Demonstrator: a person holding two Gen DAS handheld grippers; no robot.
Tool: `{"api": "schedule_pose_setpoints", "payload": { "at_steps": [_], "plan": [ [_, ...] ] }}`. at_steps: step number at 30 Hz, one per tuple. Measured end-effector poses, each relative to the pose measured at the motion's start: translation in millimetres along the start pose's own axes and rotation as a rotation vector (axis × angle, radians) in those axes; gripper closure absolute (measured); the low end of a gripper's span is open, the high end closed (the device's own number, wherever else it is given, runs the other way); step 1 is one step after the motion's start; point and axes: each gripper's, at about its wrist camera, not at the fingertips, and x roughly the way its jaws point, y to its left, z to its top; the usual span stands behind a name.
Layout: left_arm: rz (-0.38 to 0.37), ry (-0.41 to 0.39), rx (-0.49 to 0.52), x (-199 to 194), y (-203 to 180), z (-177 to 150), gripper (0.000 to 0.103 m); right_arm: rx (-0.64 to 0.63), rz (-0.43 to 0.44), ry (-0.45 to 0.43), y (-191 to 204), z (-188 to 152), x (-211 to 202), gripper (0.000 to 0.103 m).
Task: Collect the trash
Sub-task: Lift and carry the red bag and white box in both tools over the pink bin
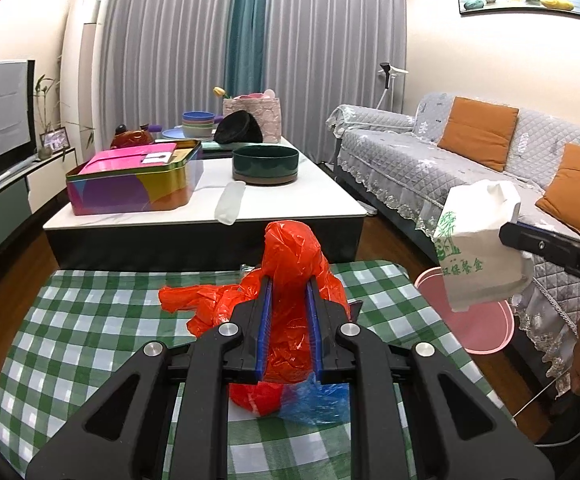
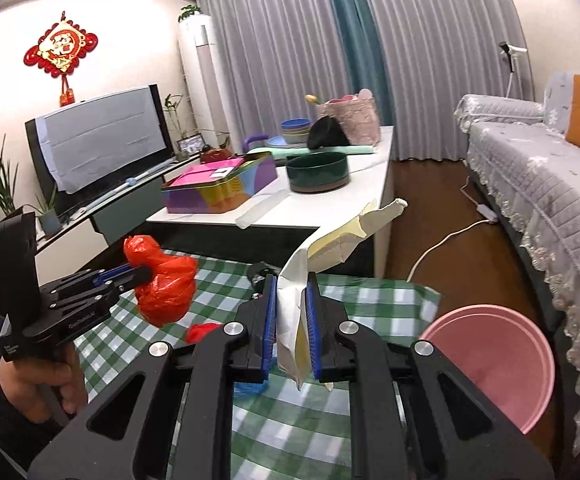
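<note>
Over the checked cloth (image 1: 90,320) you're clamping both grippers: left gripper (image 1: 289,288) pinching the soft, light red bag (image 1: 290,256) mid-bunch, right gripper (image 2: 292,284) squeezing the crushable paper box (image 2: 330,240).

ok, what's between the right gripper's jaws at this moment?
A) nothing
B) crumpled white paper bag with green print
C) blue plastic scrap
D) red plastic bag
B: the right gripper is shut on the white paper bag, which shows green print in the left wrist view, while the red plastic bag sits in the left gripper.
</note>
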Motion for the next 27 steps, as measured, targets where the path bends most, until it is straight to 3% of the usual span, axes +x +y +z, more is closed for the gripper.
{"api": "schedule_pose_setpoints", "payload": {
  "at_steps": [10,17,27],
  "plan": [
    [-0.037,-0.001,0.019,6,-20,2,0.087,-0.056,-0.092,-0.016,-32,28,-29,0.088],
    [-0.066,0.018,0.035,13,-35,-2,0.087,0.037,-0.157,-0.032,-67,13,-28,0.088],
    [-0.125,0.048,0.069,31,-69,-1,0.087,0.015,-0.278,-0.026,-94,5,-33,0.088]
  ]
}}
